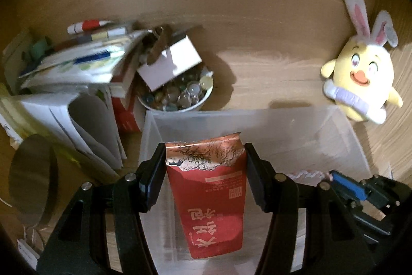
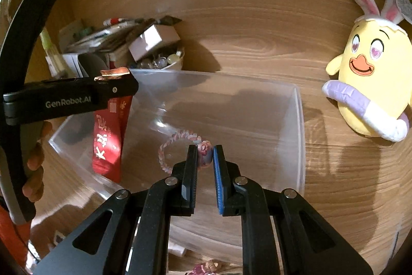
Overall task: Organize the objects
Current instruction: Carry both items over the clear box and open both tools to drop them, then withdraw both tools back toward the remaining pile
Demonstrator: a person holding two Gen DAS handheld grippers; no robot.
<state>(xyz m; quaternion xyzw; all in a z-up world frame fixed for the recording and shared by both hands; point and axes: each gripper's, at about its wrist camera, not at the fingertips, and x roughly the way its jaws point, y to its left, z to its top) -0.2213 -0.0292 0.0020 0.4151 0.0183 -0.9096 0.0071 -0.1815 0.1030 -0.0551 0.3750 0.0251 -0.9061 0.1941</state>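
Observation:
A red packet with white characters and a torn coppery top hangs in my left gripper, whose pads press on its two sides. It dangles over the left part of a clear plastic bin. In the right wrist view the same packet hangs below the left gripper. My right gripper is shut on a pinkish charm of a braided pink-and-white bracelet. The bracelet's loop hangs left of the fingers, inside the bin. Whether it touches the bin's floor I cannot tell.
A yellow plush chick with rabbit ears leans at the right on the wooden surface. Behind the bin's left corner stand a bowl of glass beads, a small white box and a pile of books. A hand grips the left tool.

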